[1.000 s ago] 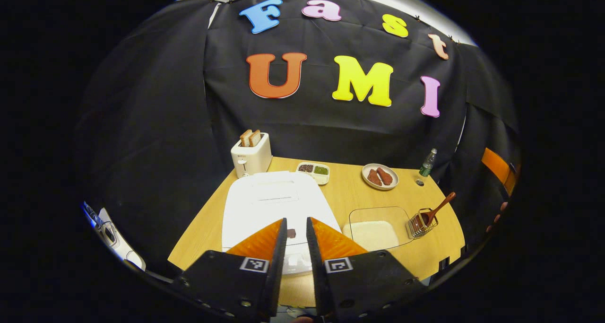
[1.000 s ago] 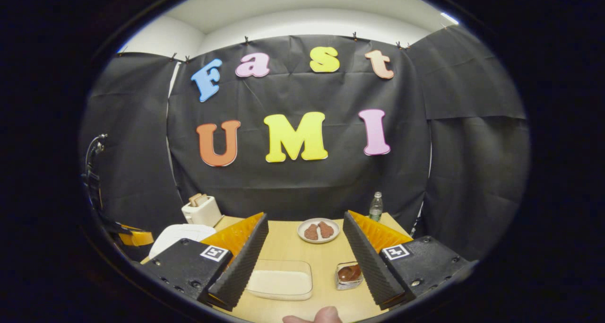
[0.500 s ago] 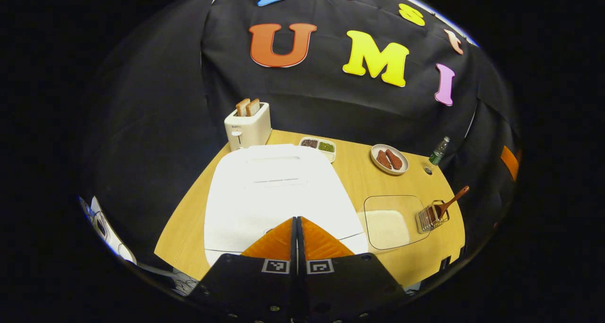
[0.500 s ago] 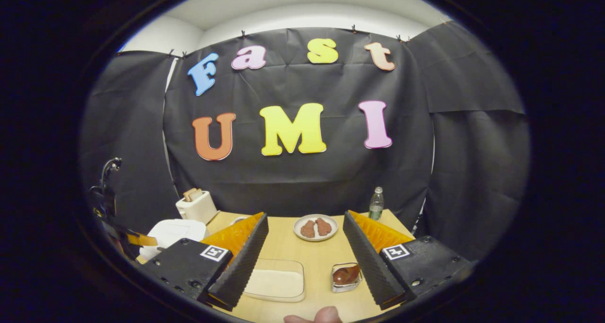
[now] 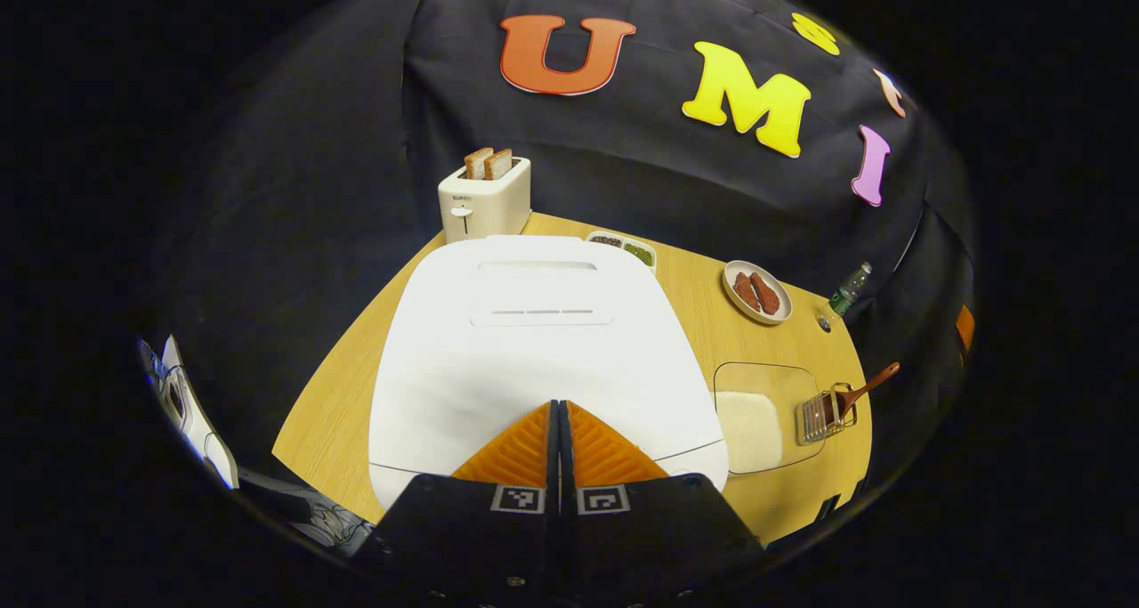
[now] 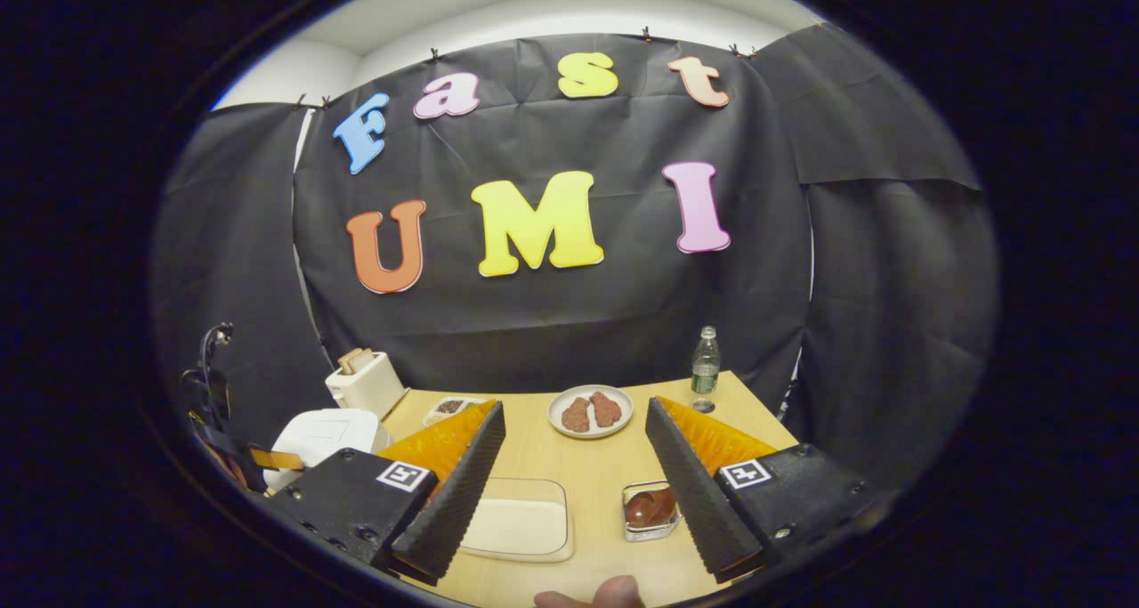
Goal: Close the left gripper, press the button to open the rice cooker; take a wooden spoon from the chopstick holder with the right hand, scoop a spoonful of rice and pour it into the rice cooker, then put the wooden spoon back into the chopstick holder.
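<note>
White rice cooker (image 5: 534, 341) loomed closer; my left gripper (image 5: 558, 412) jaws had closed, tips at button. Right gripper (image 6: 574, 466) jaws gaped, empty.

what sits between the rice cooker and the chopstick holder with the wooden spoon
A clear tray of rice, seen in the left gripper view, lies on the table between the rice cooker and the chopstick holder.
</note>
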Demonstrator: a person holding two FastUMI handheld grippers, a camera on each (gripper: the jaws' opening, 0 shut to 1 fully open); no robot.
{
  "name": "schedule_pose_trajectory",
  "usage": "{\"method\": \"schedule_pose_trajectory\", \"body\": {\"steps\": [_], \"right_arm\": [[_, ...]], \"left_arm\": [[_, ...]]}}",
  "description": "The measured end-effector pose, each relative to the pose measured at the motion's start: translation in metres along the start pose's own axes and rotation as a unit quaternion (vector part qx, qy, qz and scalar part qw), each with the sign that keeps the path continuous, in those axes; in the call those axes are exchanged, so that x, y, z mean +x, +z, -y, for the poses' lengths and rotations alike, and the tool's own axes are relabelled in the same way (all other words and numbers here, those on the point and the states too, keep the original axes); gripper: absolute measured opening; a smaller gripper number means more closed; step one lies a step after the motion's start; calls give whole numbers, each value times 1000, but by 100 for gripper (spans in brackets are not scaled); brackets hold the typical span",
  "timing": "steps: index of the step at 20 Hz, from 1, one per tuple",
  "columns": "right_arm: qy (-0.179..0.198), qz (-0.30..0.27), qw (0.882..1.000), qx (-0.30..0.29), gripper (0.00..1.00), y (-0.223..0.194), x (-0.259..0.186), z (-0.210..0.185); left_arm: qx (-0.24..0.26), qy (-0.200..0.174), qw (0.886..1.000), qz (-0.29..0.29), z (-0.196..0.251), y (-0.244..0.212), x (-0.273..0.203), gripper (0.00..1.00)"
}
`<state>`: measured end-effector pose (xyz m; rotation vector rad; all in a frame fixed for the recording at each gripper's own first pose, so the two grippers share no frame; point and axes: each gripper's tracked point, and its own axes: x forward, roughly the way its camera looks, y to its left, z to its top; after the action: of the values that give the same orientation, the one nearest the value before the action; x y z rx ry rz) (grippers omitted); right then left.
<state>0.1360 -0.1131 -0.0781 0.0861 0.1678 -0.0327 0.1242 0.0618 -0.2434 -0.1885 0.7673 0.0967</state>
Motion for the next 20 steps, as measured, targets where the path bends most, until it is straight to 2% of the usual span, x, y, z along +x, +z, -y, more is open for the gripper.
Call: {"method": "schedule_pose_trajectory", "body": {"steps": [1,6,8,10,13,17,18,19,20], "right_arm": [[-1,0,1000,-3,100,0,1,0],[1,0,1000,-16,100,3,-2,-4],[3,2,1000,-11,100,9,-5,-4],[-4,9,1000,-15,100,15,-12,1],[-8,19,1000,-24,100,23,-18,1],[1,30,999,-17,100,30,-27,-1],[-1,34,999,-16,99,32,-29,1],[-5,37,999,-16,99,34,-31,2],[-10,37,999,-18,99,35,-32,4]], "left_arm": [[-18,-1,1000,-20,-1,-7,2,0],[-47,-12,999,-8,1,1,-4,0],[-47,-11,998,32,2,22,-15,0],[-21,-8,996,86,5,51,-31,1],[17,-6,985,174,14,108,-54,1],[68,-4,959,276,27,179,-77,32],[72,-6,953,294,30,191,-81,43],[71,-10,950,305,35,200,-83,45],[71,-11,947,312,38,205,-88,54]]}}
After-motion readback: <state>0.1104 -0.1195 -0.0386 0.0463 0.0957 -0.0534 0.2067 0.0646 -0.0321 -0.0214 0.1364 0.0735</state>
